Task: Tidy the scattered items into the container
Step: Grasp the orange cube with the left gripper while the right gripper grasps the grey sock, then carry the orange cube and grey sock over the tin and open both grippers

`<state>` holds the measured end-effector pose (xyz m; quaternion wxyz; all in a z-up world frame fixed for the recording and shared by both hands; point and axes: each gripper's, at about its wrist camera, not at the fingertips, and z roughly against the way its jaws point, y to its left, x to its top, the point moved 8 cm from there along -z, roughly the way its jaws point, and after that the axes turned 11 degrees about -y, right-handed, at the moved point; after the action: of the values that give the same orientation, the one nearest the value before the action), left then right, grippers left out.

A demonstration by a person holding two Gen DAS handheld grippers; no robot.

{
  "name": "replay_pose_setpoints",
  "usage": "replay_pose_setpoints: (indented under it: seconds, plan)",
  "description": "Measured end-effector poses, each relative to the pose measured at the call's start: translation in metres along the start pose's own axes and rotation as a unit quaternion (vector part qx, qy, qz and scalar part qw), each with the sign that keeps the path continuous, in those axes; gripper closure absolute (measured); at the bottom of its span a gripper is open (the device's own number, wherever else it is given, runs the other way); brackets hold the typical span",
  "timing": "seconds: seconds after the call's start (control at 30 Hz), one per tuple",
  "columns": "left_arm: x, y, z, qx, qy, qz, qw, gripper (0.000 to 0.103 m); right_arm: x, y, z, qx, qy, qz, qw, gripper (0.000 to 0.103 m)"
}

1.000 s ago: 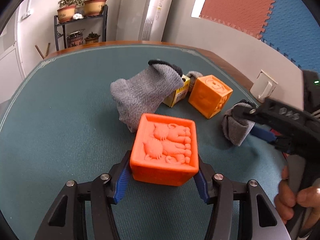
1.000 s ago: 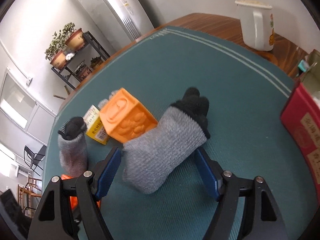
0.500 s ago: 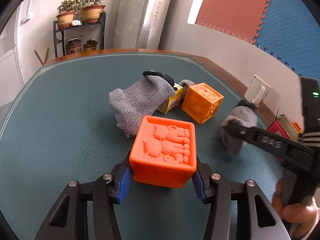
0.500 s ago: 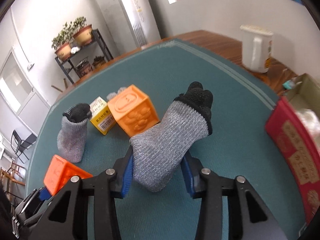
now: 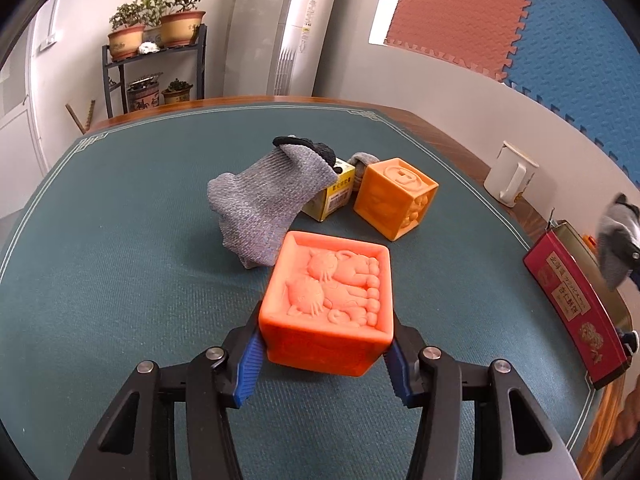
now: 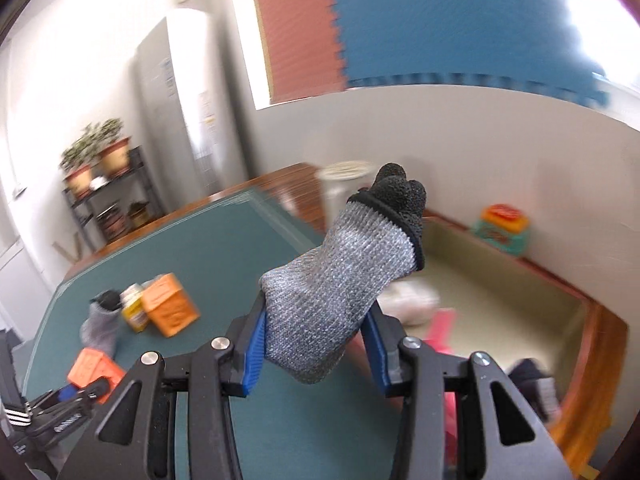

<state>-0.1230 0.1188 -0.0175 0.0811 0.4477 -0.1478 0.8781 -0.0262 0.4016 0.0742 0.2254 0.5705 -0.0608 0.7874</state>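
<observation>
My left gripper (image 5: 324,354) is shut on an orange relief cube (image 5: 328,298) and holds it over the green table mat (image 5: 120,280). My right gripper (image 6: 316,340) is shut on a grey sock with a black toe (image 6: 344,276) and holds it in the air by the open red box (image 6: 500,300); the sock shows at the right edge of the left wrist view (image 5: 618,240). A second grey sock (image 5: 268,200), a yellow carton (image 5: 334,196) and a second orange cube (image 5: 394,198) lie on the mat. The box's red side (image 5: 572,300) is at the right.
A white mug (image 5: 510,180) stands on the wooden table edge beyond the mat. The box holds a white bundle (image 6: 408,304), something pink (image 6: 440,328) and a dark item (image 6: 532,376). A small teal and orange toy (image 6: 502,228) sits behind the box.
My right gripper has lifted the grey sock off the mat and carried it right, to beside the red box. My left gripper has risen slightly with the orange cube.
</observation>
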Motion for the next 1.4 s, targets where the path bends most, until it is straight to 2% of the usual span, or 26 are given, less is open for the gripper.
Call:
replay_pose_setpoints:
  seconds: [0.13,0.27,0.57,0.7,0.97,1.27,1.4]
  plan:
    - [0.001,-0.005,0.003,-0.003,-0.003,-0.002,1.0,0.049,0.0,-0.044,0.004,-0.044,0.005,-0.016,0.999,0.056]
    - [0.003,-0.012,0.007,-0.009,-0.006,-0.006,0.9999,0.049,-0.004,-0.067,0.006,-0.066,0.014,-0.027,0.997,0.052]
    - [0.005,-0.05,0.014,-0.025,-0.009,-0.029,0.9992,0.049,-0.018,-0.1,0.009,-0.073,0.02,-0.045,0.996,0.04]
    - [0.007,-0.071,0.016,-0.034,-0.01,-0.041,0.9985,0.049,-0.017,-0.114,0.019,-0.079,0.001,-0.049,0.996,0.033]
    - [0.016,-0.147,0.02,-0.078,-0.016,-0.081,0.9936,0.049,-0.021,-0.136,0.036,-0.065,-0.014,-0.073,0.995,0.032]
    - [0.033,-0.249,0.02,-0.146,-0.033,-0.127,0.9806,0.049,-0.016,-0.16,0.051,-0.055,-0.033,-0.093,0.994,0.032]
    - [0.03,-0.281,0.012,-0.169,-0.023,-0.138,0.9756,0.049,-0.014,-0.171,0.052,-0.059,-0.037,-0.1,0.993,0.032]
